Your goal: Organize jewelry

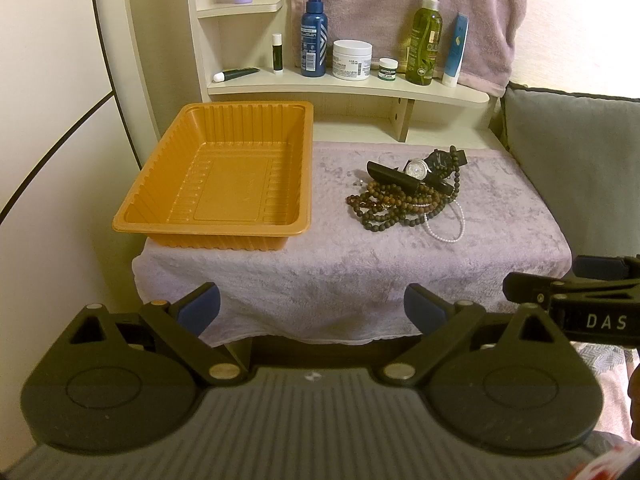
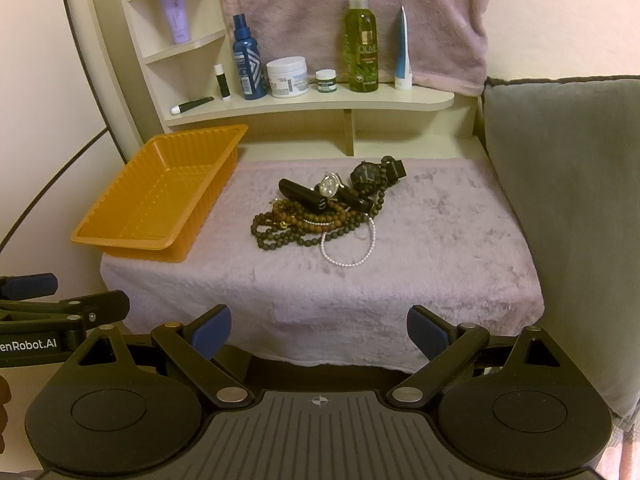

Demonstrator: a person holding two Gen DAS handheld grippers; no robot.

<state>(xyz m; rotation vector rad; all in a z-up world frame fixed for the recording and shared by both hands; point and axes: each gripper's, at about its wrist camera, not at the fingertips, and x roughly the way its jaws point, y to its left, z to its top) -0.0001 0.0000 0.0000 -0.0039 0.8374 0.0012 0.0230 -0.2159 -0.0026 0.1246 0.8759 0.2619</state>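
One heap of jewelry (image 2: 328, 210) lay on the towel (image 2: 420, 272), ahead of the right claw (image 2: 319, 334) and well clear of it. Left of the heap sat the tray (image 1: 224, 184), ahead of the left claw (image 1: 312, 307). Both claws were spread, holding nothing.
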